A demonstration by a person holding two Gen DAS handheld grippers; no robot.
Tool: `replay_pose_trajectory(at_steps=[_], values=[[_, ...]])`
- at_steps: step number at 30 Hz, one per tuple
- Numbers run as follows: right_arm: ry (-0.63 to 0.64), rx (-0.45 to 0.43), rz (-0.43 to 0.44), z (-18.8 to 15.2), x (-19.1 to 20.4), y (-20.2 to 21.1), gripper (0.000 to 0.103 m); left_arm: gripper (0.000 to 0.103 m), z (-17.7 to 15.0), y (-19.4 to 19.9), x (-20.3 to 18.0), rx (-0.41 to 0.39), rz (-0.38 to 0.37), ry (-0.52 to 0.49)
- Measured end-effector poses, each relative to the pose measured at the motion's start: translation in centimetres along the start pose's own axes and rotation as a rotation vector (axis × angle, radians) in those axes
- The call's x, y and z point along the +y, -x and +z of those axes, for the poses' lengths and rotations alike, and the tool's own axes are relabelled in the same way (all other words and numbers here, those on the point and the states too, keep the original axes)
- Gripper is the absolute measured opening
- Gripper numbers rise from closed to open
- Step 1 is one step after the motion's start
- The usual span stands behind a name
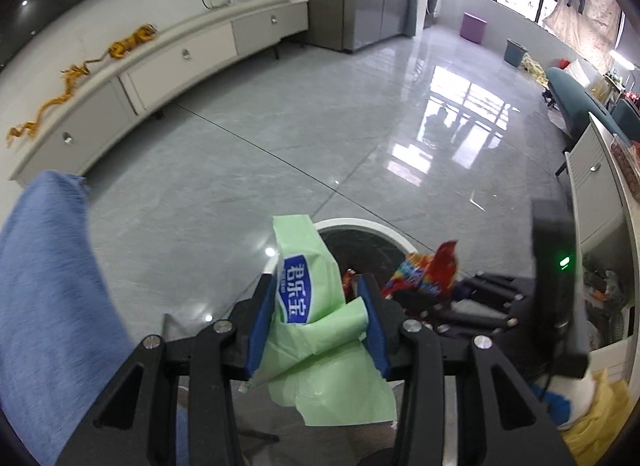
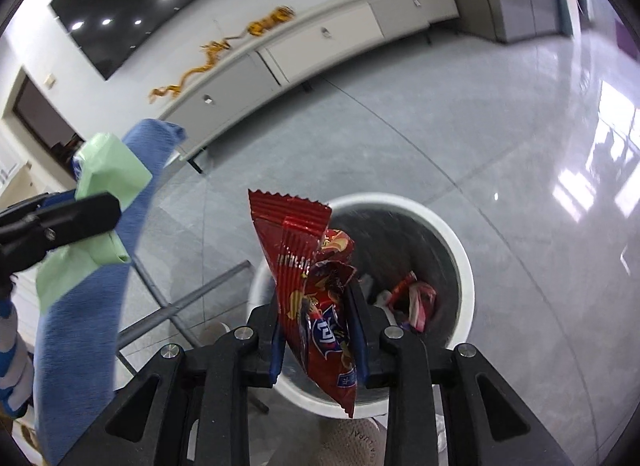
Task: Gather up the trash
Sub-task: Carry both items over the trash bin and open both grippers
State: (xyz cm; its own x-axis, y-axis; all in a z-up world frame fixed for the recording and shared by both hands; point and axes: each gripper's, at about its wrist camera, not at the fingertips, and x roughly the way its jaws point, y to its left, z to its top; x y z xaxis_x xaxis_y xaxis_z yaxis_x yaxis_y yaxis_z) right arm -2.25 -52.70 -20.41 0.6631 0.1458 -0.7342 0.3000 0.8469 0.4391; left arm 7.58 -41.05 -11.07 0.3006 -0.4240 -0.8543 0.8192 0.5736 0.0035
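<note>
My left gripper [image 1: 318, 306] is shut on a crumpled light-green wrapper [image 1: 308, 306] with a blue label, held beside the near left rim of a white round trash bin [image 1: 384, 227]. My right gripper [image 2: 318, 326] is shut on a red snack bag [image 2: 312, 290] and holds it over the near rim of the bin [image 2: 460, 254]. Red and white wrappers [image 2: 416, 302] lie inside the bin. The right gripper with the red bag [image 1: 432, 274] shows in the left wrist view. The left gripper with the green wrapper [image 2: 108, 177] shows at the left of the right wrist view.
A blue cloth [image 1: 52, 286] hangs at the left over a glass table edge [image 2: 168, 306]. A long white TV cabinet [image 1: 180, 61] lines the far wall. A white cabinet [image 1: 596, 185] stands at the right. Grey tiled floor [image 1: 320, 125] spreads beyond the bin.
</note>
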Motion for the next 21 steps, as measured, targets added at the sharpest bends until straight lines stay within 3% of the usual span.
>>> replay_pose_trajectory(at_steps=[1, 3, 5, 13, 21], values=[[-0.015, 0.013, -0.004, -0.1, -0.7, -0.6, 0.028, 0.048, 0.3, -0.6, -0.2, 0.002, -0.004, 0.000], [-0.035, 0.029, -0.002, -0.1, -1.3, -1.4, 0.042, 0.052, 0.6, -1.4, -0.4, 0.008, -0.014, 0.004], [-0.065, 0.045, 0.003, -0.2, -1.8, -2.3, 0.049, 0.058, 0.8, -2.1, -0.6, 0.015, -0.016, 0.010], [-0.107, 0.069, -0.003, -0.5, -1.7, -2.9, 0.055, 0.063, 1.1, -2.1, -0.8, -0.002, -0.014, 0.008], [-0.084, 0.063, -0.054, 0.0, -0.3, -1.8, 0.058, 0.064, -0.6, 2.7, 0.5, -0.072, 0.129, -0.009]])
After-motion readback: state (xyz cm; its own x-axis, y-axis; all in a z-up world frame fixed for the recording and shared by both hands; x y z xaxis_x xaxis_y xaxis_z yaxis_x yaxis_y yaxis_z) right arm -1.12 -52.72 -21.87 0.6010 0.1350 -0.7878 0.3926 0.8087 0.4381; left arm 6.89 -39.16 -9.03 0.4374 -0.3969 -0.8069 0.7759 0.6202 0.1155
